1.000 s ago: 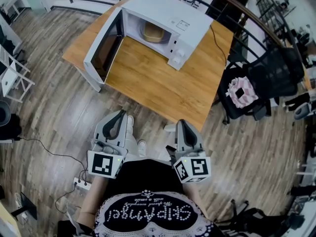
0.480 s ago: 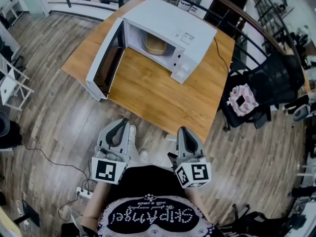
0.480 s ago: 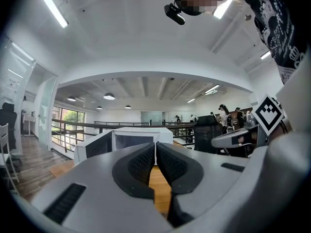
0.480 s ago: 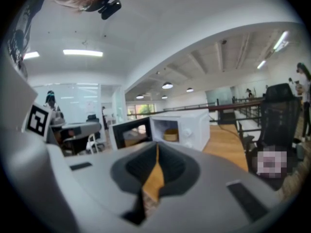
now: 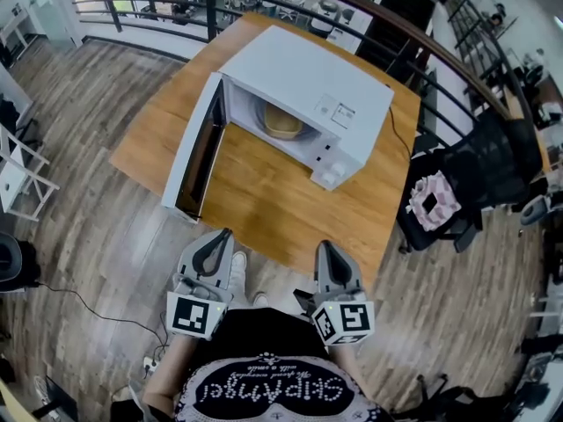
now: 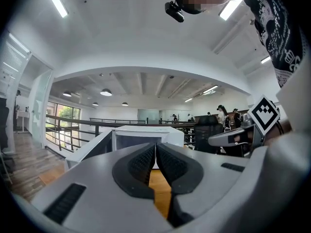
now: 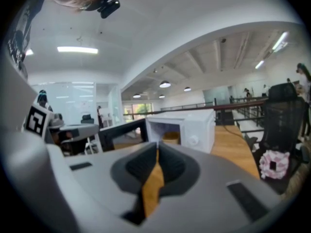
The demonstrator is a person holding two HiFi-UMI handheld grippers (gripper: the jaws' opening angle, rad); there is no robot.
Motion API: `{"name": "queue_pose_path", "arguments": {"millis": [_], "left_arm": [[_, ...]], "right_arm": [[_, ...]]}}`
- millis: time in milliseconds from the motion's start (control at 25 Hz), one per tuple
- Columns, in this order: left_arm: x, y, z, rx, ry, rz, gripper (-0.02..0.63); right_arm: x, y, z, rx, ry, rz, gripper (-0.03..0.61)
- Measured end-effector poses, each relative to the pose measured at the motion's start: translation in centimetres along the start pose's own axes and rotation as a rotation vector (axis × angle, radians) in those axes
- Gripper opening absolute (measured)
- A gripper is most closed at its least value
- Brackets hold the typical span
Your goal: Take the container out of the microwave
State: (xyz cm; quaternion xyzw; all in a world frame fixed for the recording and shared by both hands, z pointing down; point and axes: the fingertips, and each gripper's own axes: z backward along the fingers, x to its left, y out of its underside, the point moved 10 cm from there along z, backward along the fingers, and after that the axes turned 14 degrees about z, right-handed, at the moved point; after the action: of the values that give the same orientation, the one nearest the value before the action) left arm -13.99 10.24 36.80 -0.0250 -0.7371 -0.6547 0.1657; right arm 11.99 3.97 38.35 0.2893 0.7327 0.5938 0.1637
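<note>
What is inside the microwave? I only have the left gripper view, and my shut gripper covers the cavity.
Observer: A tan container sits inside the microwave, whose door hangs open.
Operator: Is the right gripper ready?
Observer: The right gripper is shut and holds nothing.
Operator: What is on that chair to my right?
Observer: A pink item with a dark square middle lies on the black chair.
</note>
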Motion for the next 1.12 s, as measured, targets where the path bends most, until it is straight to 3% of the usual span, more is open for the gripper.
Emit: {"name": "queue_pose_path", "arguments": {"millis": [720,920,1120], "left_arm": [[7.8,-3.0,-8.6,0.038,0.152,0.007,0.035],[8.7,-3.8,-9.7,0.031,0.184,0.098,0.035],[8.7,-4.2,-10.5,0.023,0.207,0.095,0.035]], "right_arm": [[1.0,-1.9,-8.2,0.034,0.151,-0.044,0.034],[1.8,-2.1,-9.0,0.039,0.186,-0.052,0.035],[2.4,-2.4,-9.2,0.052,0.201,-0.045,0.035]]}}
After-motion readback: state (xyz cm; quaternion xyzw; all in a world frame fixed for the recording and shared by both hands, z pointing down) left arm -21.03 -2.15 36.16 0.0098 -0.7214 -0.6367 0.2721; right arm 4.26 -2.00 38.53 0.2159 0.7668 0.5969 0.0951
